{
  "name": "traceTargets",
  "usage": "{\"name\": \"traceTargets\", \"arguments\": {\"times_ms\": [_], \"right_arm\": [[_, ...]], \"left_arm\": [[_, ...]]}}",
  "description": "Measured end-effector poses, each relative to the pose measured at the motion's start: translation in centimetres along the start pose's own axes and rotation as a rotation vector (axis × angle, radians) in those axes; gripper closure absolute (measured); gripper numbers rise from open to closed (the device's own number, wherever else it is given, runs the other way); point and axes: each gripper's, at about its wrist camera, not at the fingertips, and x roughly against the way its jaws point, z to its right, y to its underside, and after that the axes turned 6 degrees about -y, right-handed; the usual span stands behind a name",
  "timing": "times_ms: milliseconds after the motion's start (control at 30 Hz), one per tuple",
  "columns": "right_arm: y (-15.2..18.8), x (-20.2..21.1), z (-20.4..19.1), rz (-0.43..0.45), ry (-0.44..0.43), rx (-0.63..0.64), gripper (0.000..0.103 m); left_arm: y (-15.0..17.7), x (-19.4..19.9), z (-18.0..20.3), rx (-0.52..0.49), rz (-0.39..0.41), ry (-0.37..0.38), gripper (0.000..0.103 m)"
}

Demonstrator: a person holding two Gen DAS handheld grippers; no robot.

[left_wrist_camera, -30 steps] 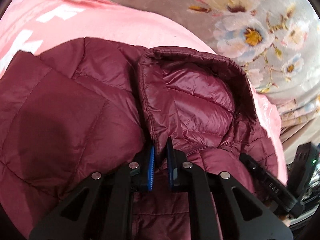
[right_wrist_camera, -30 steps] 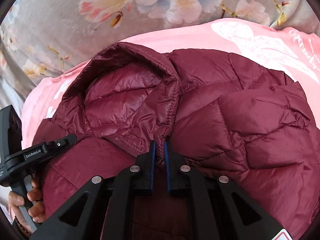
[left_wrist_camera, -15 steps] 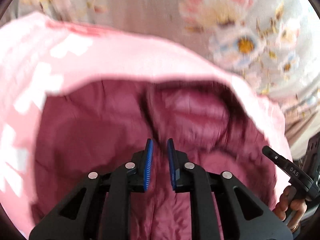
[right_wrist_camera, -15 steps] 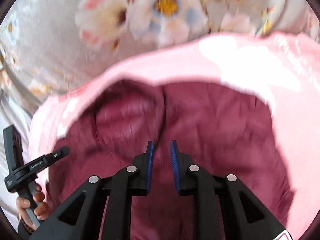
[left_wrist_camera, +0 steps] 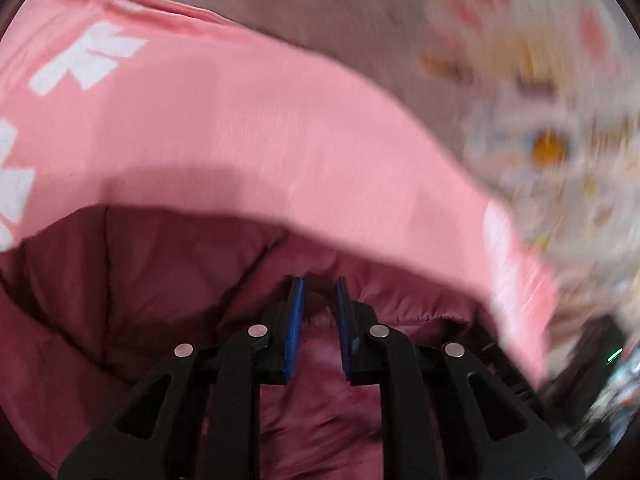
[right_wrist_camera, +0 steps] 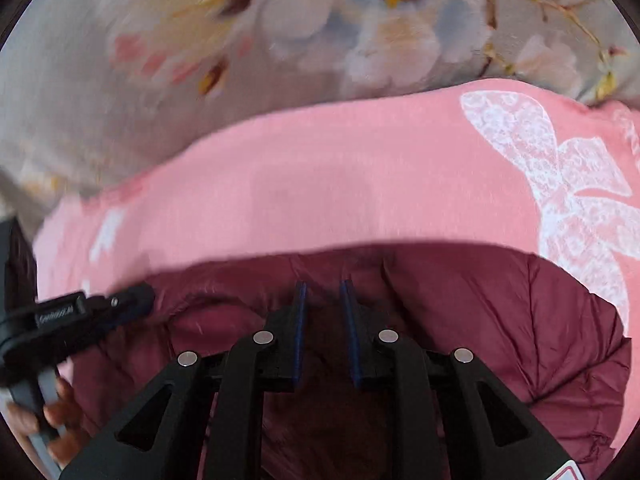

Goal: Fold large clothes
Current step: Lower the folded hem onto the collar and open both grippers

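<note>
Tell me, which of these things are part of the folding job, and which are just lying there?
Part of the job:
maroon jacket
left gripper
right gripper

Just lying there:
pink cloth with white print, under the jacket
flowered sheet beneath everything

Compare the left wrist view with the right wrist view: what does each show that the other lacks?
Only the left wrist view: blocky white shapes printed on the pink cloth's left part. Only the right wrist view: a white lace-like bow print, and the person's hand gripping the other tool's handle. Both: the maroon quilted puffer jacket lying on the pink printed cloth, over a grey floral bedspread.
</note>
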Motion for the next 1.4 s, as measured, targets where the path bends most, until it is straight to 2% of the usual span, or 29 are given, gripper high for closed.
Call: {"name": "traceTargets", "arguments": {"times_ms": [67,133,267,433,567,767,1400], "right_arm": [[1.3,0.2,0.3,-0.010,0.079,0.089,0.095],[1.9,-0.1,1.0,-0.031,0.095,0.109,0.097],[2.5,-0.3,2.0,-0.034,0.079,0.137,0.098],[3.7,-1.2,1.0,0.012,0.148,0.211,0.098],[4.1,-1.3,-0.1,0.026,0.213,0.263,0.097],[4.2,-1.4,-0.4,0.030,0.248,0.288,0.097],[4.0,-1.4,0.0,0.030,0.217,0.260,0.096]], "left_arm": [[1.2,-0.1,0.0,-0.075,0.012,-0.047,0.089],[2.2,-0.4,-0.1,-0.107,0.008,-0.062,0.089],[3.7,-0.4,1.5,-0.257,0.085,-0.149,0.088],[5.7,-1.0,2.9,-0.350,0.185,-0.238,0.089],[6.2,-1.5,2.9,-0.360,0.207,-0.258,0.089],[6.7,-1.8,3.1,-0.390,0.225,-0.298,0.089],[6.8,-2.1,3.6,-0.409,0.245,-0.331,0.089]]}}
